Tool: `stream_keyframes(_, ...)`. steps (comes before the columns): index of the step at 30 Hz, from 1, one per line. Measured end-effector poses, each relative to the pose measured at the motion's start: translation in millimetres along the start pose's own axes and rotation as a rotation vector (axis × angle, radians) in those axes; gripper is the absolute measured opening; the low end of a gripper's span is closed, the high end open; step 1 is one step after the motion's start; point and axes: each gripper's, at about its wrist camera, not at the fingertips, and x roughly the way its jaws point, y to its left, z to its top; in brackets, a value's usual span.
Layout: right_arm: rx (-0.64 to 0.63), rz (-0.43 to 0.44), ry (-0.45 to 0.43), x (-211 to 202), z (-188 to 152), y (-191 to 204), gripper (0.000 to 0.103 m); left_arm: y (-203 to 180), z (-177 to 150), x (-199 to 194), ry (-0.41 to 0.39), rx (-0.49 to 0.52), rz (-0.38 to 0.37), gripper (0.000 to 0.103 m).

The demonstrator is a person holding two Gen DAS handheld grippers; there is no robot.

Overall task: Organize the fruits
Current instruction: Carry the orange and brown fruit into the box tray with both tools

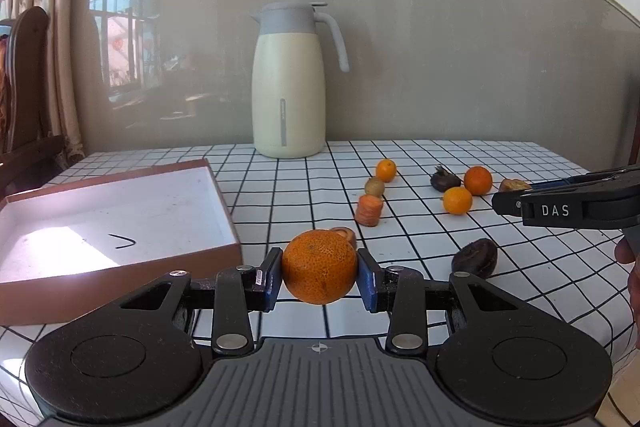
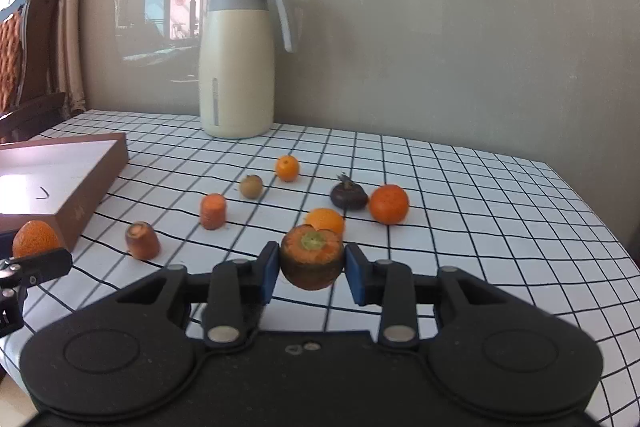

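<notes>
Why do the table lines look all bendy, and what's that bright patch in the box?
Left wrist view: the fisheye lens curves the tablecloth grid and the wall trim, and sunlight makes a bright patch inside the box. Right wrist view: the lines bend the same way, and the glossy wall mirrors a window beside the jug.

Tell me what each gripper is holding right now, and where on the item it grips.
The left gripper holds a mandarin, pads pressed on its two opposite sides. The right gripper holds a carrot piece by its sides, cut face toward the camera.
</notes>
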Motion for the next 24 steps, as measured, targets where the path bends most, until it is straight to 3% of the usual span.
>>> stream_keyframes(13,-0.101,0.204,-0.115,-8,30,101,0.027,97,5,-42,-0.062,-0.056,0.177,0.039)
stream_keyframes(24,-0.185,0.328,-0.153,10,52,172,0.027,185,3,-54,-0.078,-0.113,0.356,0.039)
